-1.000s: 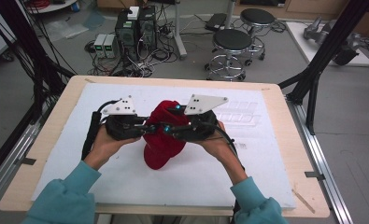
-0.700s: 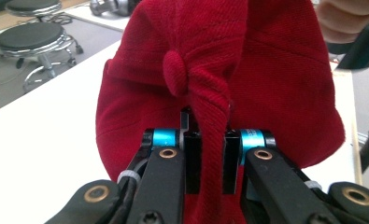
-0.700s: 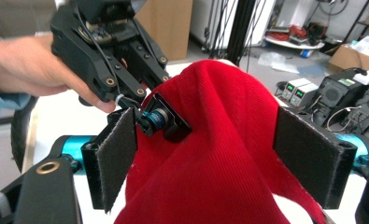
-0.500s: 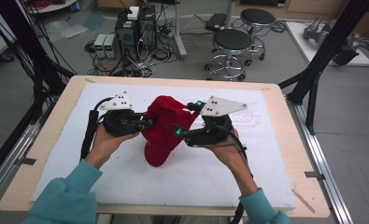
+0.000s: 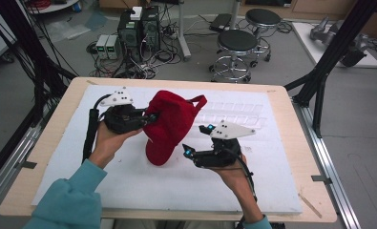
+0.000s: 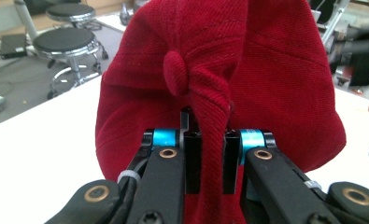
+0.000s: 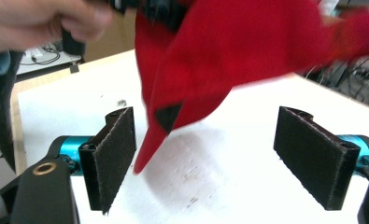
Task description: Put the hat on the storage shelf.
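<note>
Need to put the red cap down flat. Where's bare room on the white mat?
Free: the near strip of the white mat between the forearms, and the right part past the right tongs. Crowded: the middle, where the left tongs pinch the red cap above the mat.

A: Item?
B: One red cap (image 5: 169, 125), twill cloth, covered button on the crown, stitched panel seams, strap loop at the back.

A: Pose and place?
B: Held up off the white tabletop (image 5: 129, 181), left of its centre; crown fabric pinched into a fold, brim hanging downward, its tip lowest.
</note>
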Available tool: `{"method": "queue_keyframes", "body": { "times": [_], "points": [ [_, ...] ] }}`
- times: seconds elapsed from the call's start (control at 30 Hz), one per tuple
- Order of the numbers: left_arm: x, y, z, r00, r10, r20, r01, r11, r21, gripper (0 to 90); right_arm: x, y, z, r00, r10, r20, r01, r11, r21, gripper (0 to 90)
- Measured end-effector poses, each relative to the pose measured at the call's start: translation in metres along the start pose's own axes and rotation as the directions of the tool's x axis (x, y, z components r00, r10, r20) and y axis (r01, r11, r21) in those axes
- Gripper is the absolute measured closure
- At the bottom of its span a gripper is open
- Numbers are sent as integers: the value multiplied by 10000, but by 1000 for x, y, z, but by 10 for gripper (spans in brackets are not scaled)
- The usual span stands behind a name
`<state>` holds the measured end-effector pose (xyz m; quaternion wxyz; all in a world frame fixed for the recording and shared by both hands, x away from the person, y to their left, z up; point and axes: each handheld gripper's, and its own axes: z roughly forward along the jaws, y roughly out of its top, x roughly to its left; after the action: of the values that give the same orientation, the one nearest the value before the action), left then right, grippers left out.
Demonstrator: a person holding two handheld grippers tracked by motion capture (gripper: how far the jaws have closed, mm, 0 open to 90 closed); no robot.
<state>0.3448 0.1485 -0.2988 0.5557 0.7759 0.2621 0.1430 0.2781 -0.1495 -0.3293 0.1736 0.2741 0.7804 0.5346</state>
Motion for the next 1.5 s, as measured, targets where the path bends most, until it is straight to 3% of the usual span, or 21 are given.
{"method": "queue_keyframes", "body": {
  "times": [0.23,0.53,0.63,0.73,0.93,0.97,1.0,1.07,1.1,1.2,1.4,1.5],
  "points": [
    [-2,12,0,10000,-33,-62,31,9995,-303,844,8,-14,14,9988,454,-159,-451,9988,211,202],
    [-7,17,3,10000,-20,6,20,9990,-448,844,26,-27,38,9936,1062,375,-1082,9924,580,324],
    [-10,19,3,10000,-13,-14,12,9987,-514,844,26,-29,45,9899,1389,285,-1402,9888,508,385],
    [-11,20,3,10000,-29,40,32,9980,-627,844,25,-29,50,9896,1403,316,-1418,9886,503,437],
    [-12,20,4,9999,72,83,-66,9976,-694,844,23,-30,56,9867,1611,241,-1620,9859,420,594],
    [-13,20,4,9999,103,82,-97,9970,-771,844,22,-30,58,9863,1644,143,-1648,9856,376,669],
    [-13,20,4,9999,103,82,-97,9970,-771,844,22,-30,58,9863,1644,143,-1648,9856,376,669],
    [-14,20,4,9999,97,100,-89,9968,-791,844,23,-30,59,9859,1674,51,-1675,9853,325,765],
    [-13,20,3,9999,125,100,-117,9969,-780,844,23,-30,59,9859,1674,51,-1675,9853,325,765],
    [-13,20,3,9998,157,147,-145,9966,-807,843,21,-30,60,9763,2110,-479,-2101,9774,230,837],
    [-12,20,1,9990,282,334,-251,9956,-902,823,21,-30,58,9793,1914,-655,-1915,9815,46,851],
    [-12,20,0,9989,263,387,-222,9945,-1020,732,22,-31,56,9830,1750,-546,-1758,9844,-96,852]
  ]
}}
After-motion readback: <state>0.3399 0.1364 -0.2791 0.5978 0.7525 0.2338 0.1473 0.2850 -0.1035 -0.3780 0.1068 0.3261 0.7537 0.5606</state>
